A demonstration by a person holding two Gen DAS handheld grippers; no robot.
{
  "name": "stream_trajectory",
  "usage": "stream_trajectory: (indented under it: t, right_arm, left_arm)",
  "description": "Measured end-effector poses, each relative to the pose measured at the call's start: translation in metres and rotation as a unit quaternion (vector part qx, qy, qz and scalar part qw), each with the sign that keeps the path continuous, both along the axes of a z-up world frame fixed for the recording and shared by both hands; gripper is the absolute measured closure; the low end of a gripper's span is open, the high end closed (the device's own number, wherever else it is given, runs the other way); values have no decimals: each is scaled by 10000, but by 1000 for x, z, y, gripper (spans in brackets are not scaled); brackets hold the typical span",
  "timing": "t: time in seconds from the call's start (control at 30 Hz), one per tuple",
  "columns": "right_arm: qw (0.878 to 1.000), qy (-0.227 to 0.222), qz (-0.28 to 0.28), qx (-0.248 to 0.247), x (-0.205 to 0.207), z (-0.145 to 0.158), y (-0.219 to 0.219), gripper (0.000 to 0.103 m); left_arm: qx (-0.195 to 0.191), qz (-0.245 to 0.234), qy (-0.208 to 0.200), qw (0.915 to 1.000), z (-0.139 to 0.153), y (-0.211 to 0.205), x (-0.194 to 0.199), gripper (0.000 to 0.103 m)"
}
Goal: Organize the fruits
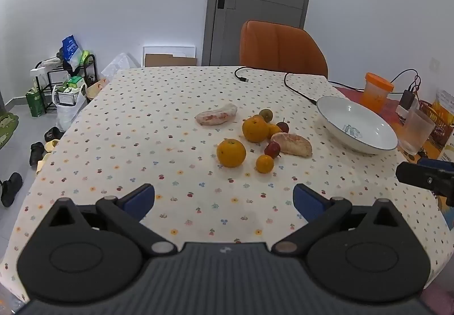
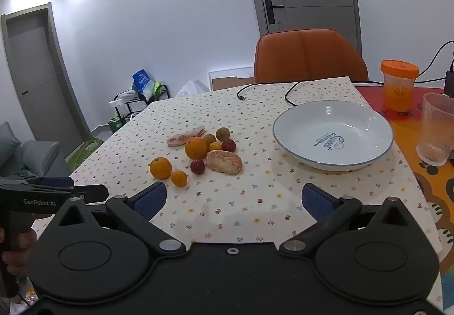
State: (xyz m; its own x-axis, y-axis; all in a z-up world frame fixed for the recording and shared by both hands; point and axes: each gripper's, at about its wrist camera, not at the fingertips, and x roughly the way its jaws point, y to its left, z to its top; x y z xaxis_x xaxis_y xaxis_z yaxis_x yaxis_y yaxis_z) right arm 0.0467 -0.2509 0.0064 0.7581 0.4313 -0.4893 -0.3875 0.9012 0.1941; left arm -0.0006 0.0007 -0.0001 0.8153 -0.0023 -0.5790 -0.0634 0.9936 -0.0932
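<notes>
Orange and red round fruits [image 1: 255, 136] lay clustered on the dotted cloth table [image 1: 159, 121], well ahead of both grippers, left of the white ceramic bowl [image 2: 286, 130]. Left gripper [image 1: 224, 201] and right gripper [image 2: 234, 200] both gaped wide, holding nothing.

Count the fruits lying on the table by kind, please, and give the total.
Large oranges: 2
Small oranges: 2
Small red fruits: 2
Small greenish fruits: 2
Peeled citrus segments: 2
Total: 10
</notes>
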Motion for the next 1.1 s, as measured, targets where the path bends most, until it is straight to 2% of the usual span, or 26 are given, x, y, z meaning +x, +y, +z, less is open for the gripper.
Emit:
stream_trajectory:
  t: [1.1]
  right_arm:
    - [10000, 16, -2, 50, -5, 2, -4, 0]
  left_arm:
    - [-111, 115, 90, 9998, 0, 6, -1, 0]
